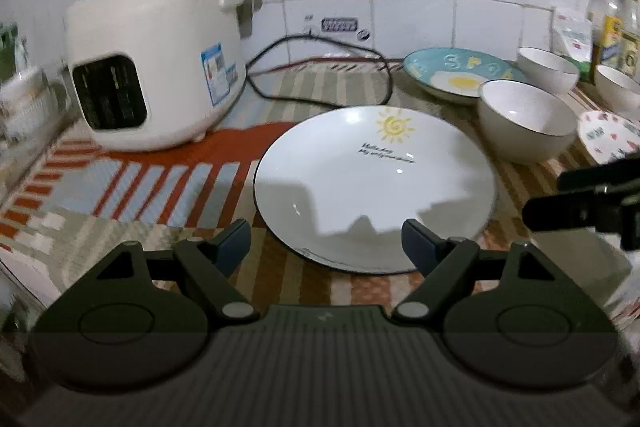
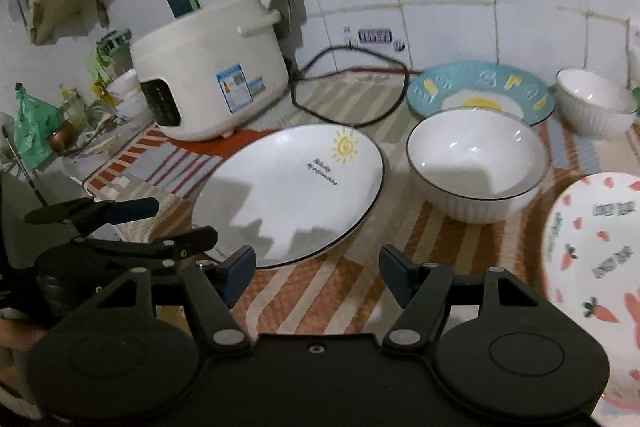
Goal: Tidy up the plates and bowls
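i'm looking along my left gripper (image 1: 326, 241), and its fingers are standing wide apart with nothing between them. off to its far left the white rice cooker (image 1: 156, 63) is sitting on the striped mat (image 1: 168, 183), with a black cord (image 1: 320, 75) trailing behind it toward the tiled wall. straight ahead, just past the fingertips, the white plate with the sun drawing (image 1: 376, 183) is lying flat, its near rim sitting between the two fingers but not touched by them. ahead and to the right a white bowl (image 1: 524, 123) is standing upright just beside that plate, and behind it the blue plate with the egg picture (image 1: 452, 71) is resting near the wall, with another white bowl (image 1: 548, 67) further right.

my right gripper (image 2: 316, 277) is also hanging open and holding nothing. to its left the other gripper is showing side-on over the mat edge. the sun plate (image 2: 292, 187) is lying ahead and slightly left, the white bowl (image 2: 476, 167) ahead and right, and the plate with carrots and hearts (image 2: 596, 267) is sitting close at the far right.
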